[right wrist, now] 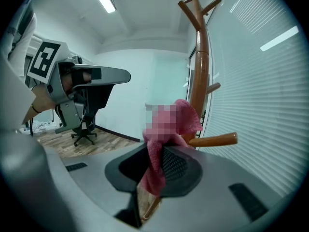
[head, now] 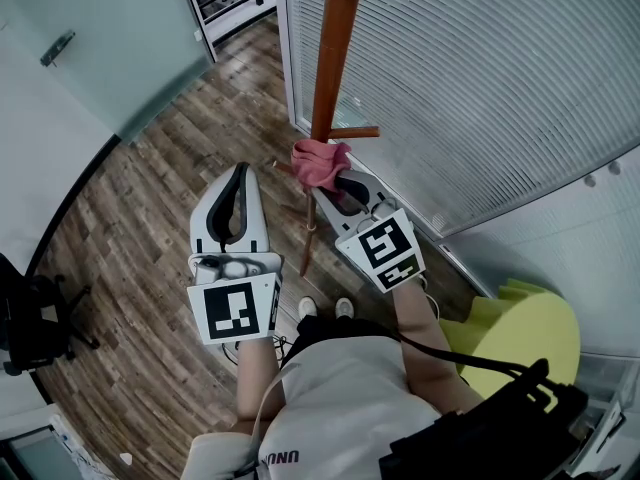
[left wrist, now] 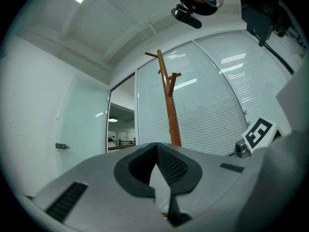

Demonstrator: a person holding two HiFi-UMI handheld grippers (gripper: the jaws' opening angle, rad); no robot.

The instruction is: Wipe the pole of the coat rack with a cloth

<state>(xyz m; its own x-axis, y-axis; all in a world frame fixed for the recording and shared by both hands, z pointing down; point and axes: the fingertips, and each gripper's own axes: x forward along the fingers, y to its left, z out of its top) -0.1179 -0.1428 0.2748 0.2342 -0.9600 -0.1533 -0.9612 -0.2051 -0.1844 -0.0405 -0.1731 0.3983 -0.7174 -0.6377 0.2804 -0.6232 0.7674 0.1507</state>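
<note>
The brown wooden coat rack pole (head: 335,58) rises in front of me, with short pegs (head: 355,132) sticking out low down. A pink cloth (head: 318,164) is bunched against the pole just below those pegs. My right gripper (head: 335,183) is shut on the cloth. In the right gripper view the cloth (right wrist: 155,166) hangs between the pads, with the pole (right wrist: 201,66) and a peg (right wrist: 217,140) close behind it. My left gripper (head: 238,173) hovers to the pole's left, shut and holding nothing. From the left gripper view the pole (left wrist: 170,110) stands beyond the closed jaws.
A glass wall with blinds (head: 480,68) runs right behind the rack. A frosted glass door (head: 100,38) is at the left. A black office chair (head: 30,318) stands on the wood floor. A yellow-green seat (head: 530,328) and a black bag (head: 500,433) are at my right.
</note>
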